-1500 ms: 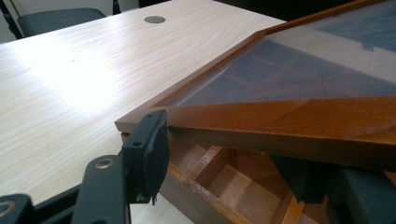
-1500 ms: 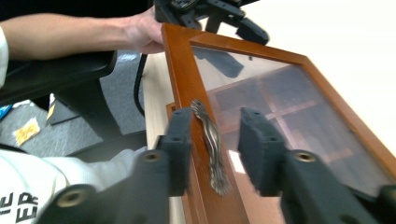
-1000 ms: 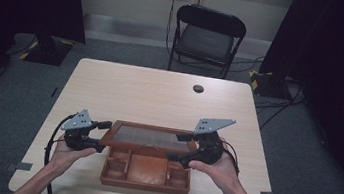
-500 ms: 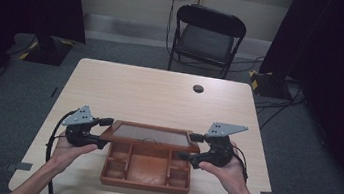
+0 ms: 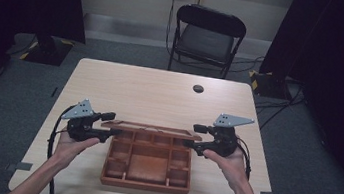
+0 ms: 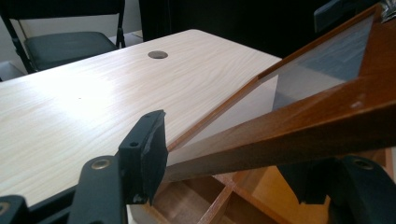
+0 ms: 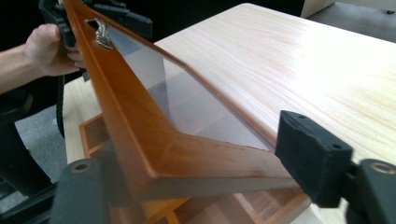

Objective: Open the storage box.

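A brown wooden box (image 5: 144, 185) with several open compartments sits at the table's near edge. Its glass-panelled lid (image 5: 151, 130) is tilted up over the back of the box, hinged at the rear. My left gripper (image 5: 110, 124) is shut on the lid's left end and my right gripper (image 5: 194, 136) on its right end. In the left gripper view the lid's frame (image 6: 299, 116) runs between the jaws of my left gripper (image 6: 233, 163), above the compartments (image 6: 224, 200). In the right gripper view the lid's corner (image 7: 140, 116) lies between the jaws of my right gripper (image 7: 196, 182); a metal latch (image 7: 102, 33) shows at the far end.
The pale wooden table (image 5: 160, 95) stretches bare behind the box, with a round cable hole (image 5: 198, 88) near its far edge. A black folding chair (image 5: 207, 36) stands beyond the table. Cables lie on the floor at the right.
The lid has swung up from lying low over the box to steeply tilted. Both grippers rose with it and moved slightly outward.
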{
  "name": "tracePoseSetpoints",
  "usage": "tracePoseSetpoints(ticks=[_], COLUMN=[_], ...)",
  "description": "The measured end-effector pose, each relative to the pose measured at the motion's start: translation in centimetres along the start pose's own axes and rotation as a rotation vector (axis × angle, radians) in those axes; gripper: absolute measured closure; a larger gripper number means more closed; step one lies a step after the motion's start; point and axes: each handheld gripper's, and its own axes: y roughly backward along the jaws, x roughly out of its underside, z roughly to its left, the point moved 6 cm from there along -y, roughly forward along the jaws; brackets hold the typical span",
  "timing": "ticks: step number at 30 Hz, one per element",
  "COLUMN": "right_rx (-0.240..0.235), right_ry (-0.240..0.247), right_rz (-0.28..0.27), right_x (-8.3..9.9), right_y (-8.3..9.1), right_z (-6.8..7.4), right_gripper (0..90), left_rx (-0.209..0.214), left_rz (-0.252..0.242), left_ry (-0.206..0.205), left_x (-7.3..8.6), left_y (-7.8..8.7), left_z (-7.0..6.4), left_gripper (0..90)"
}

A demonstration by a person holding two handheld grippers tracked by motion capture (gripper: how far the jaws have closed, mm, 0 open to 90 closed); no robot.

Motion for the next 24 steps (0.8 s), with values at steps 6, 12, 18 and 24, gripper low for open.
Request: tracePoseSetpoints(ticks=[6,12,18,24], right_rx=[-0.008,-0.016,-0.021,-0.009], right_ry=[-0.016,-0.012,-0.009,-0.026], right_rz=[-0.018,-0.048,-0.072,-0.081], right_x=[-0.3,-1.1,-1.9,-1.9], right_y=[-0.5,-0.6,-0.8,-1.0], right_z=[-0.9,-1.1,-1.2,-1.7], right_gripper=[39.0,46.7,48.2,44.6], left_rx=[-0.012,-0.009,-0.003,0.002], left_rz=[-0.004,-0.016,-0.022,-0.019], left_ry=[0.003,0.000,0.018,0.022], left_x=[-0.7,-1.6,-1.9,-2.2], left_y=[-0.2,-0.8,-1.2,-1.6], left_z=[0.3,0.4,0.5,1.0], left_gripper=[38.4,40.4,42.2,42.7])
